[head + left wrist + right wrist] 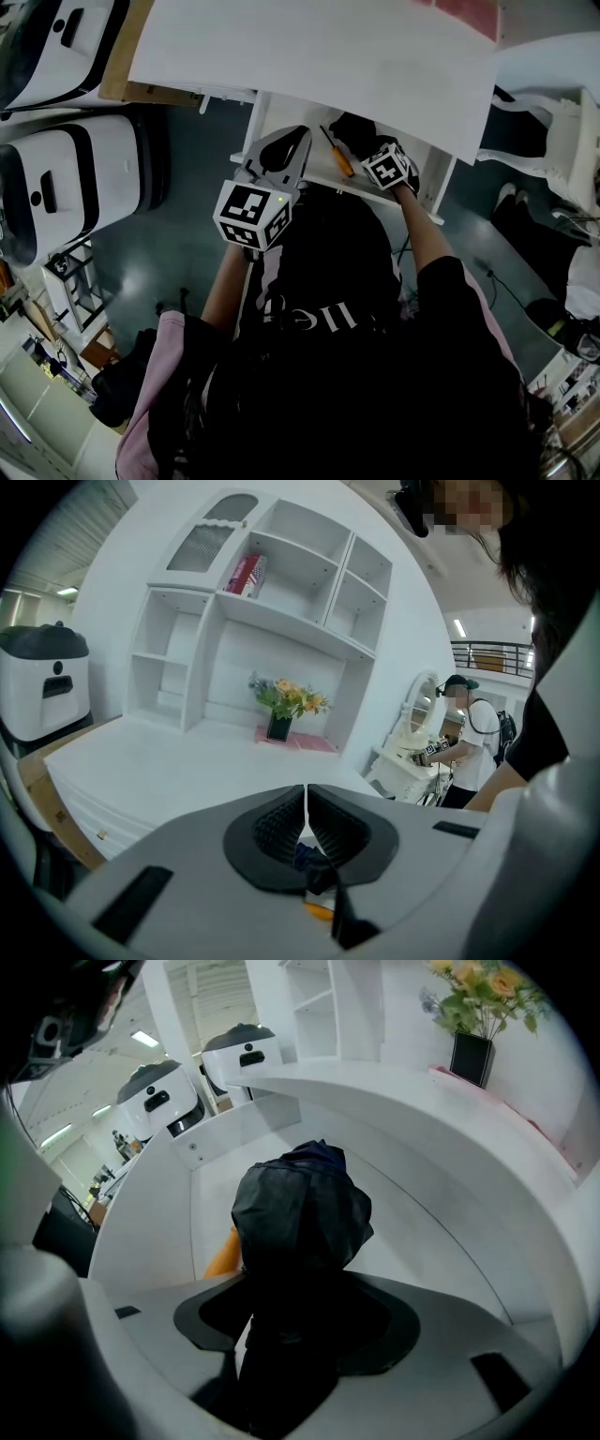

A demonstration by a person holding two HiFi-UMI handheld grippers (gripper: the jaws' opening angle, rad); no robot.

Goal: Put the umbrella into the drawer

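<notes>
The folded dark umbrella (300, 1213) sticks out from my right gripper (298, 1312), which is shut on it. Its far end points into the open white drawer (427, 1232). In the head view the umbrella (352, 128) is a dark bundle inside the drawer (317, 174), just under the desk top, with the right gripper (367, 142) behind it. My left gripper (300, 141) hovers at the drawer's left front. In its own view its pads meet, so the left gripper (306, 808) is shut with nothing seen gripped.
An orange-handled tool (337, 153) lies in the drawer beside the umbrella. The white desk top (319, 47) overhangs the drawer. White machines (66, 178) stand on the floor at left, white furniture (562, 131) at right. A hutch (272, 602) and flower vase (279, 726) stand on the desk.
</notes>
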